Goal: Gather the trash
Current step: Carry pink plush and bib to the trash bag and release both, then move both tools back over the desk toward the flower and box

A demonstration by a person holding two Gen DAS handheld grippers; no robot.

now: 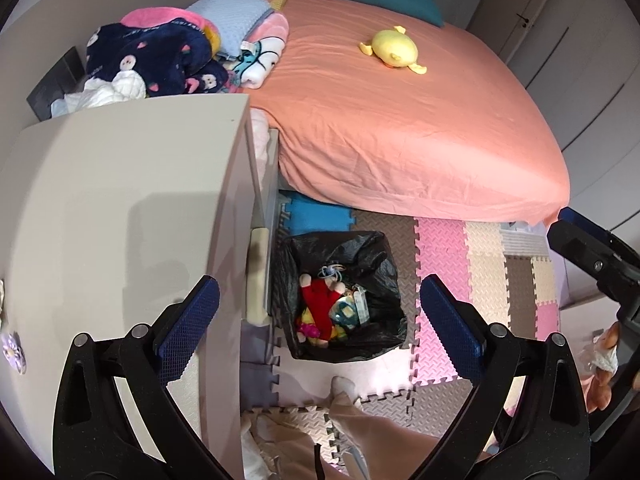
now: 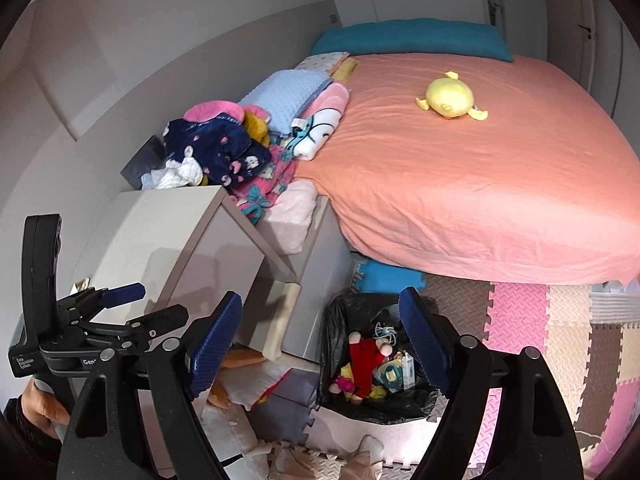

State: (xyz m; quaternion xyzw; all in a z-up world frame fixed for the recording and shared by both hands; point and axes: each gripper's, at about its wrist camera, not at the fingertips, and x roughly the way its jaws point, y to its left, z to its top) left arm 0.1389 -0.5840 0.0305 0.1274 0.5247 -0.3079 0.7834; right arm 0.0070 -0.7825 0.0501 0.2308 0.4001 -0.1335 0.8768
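Label on left tongs [image 2: 120, 308] housing reads "Data Acquisition System"; both tongs released, empty.

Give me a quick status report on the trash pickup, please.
Left gripper and right gripper open, empty. Bin holds toys. Nothing in the way.

Right gripper [image 2: 322, 344] jaws apart (nothing between), above black-lined bin [image 2: 334, 364] holding toys [image 2: 366, 360], pink bed [image 2: 480, 184]

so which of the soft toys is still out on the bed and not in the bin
The yellow plush, lying alone on the pink sheet. The red plush and the other small toys already sit inside the black-lined bin on the floor.
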